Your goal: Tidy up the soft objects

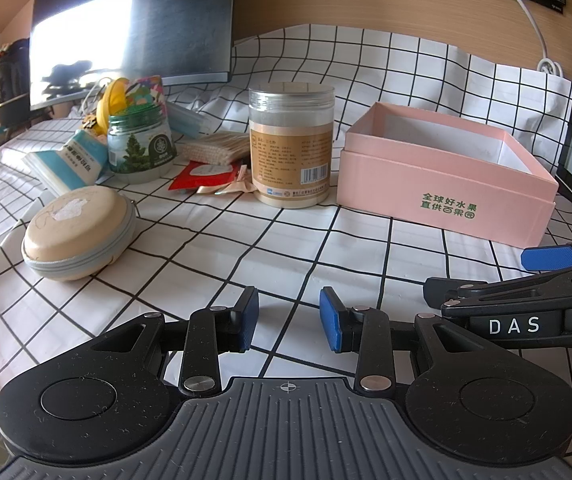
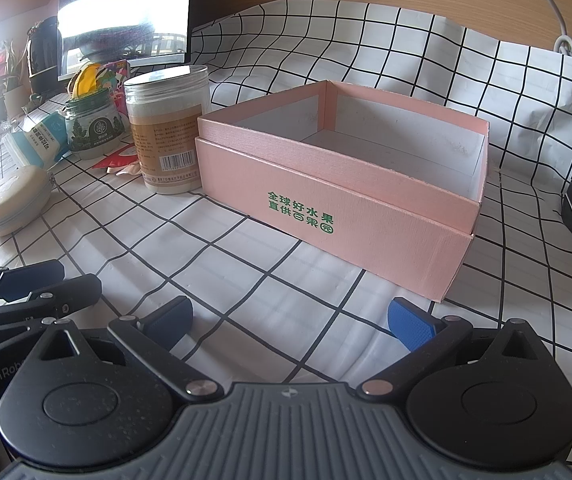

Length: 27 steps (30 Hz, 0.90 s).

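1. The left gripper is nearest the camera, low over the checked cloth on the tabletop; its blue fingers stand parted with nothing between them.
2. The right gripper hangs just beside it, toward the right edge of the tabletop; its fingers are spread wide and hold nothing.
3. A dark monitor stands at the back left corner.
4. The pink box sits open and bare inside, right of the middle, in front of the right gripper, with green print on its near wall.
5. A clear plastic jar with a tan label stands upright just beside the box's left wall; whether they touch cannot be told.
6. A beige zip pouch, round and padded, lies toward the left edge, well apart from the box.
7. A green-lidded jar stands behind the pouch.
8. A tissue pack leans beside that jar.
9. A bag of cotton swabs lies between the two jars.
10. A red packet lies in front of the swabs.
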{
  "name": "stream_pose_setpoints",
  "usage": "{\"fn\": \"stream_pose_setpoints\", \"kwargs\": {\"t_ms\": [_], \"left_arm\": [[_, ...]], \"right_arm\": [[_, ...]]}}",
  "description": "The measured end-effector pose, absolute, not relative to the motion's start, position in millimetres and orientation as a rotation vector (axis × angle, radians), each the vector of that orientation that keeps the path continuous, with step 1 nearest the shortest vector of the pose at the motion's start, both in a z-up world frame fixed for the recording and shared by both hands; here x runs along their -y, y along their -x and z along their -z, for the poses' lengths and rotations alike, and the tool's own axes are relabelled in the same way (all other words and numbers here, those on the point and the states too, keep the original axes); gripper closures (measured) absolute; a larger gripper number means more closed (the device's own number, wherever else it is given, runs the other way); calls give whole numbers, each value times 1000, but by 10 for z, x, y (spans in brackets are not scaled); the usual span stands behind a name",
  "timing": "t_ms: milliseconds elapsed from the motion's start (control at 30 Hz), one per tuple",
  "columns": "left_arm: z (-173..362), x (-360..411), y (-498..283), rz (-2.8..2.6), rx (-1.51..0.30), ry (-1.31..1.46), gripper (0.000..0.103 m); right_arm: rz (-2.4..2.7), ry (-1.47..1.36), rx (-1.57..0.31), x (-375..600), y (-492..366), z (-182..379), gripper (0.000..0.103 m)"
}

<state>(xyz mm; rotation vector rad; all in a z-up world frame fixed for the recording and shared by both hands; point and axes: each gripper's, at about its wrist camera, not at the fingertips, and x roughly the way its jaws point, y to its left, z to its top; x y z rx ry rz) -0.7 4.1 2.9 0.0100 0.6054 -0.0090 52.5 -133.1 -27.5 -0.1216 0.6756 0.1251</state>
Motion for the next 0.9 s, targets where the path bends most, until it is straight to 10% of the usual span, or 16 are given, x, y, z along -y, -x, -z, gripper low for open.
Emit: {"fn": "stream_pose_setpoints", "kwargs": {"t_ms": [900], "left_arm": [[-51, -66, 7, 8, -604, -11, 65]], "right_arm": [[-125, 121, -676, 1331, -525, 274, 0]]}}
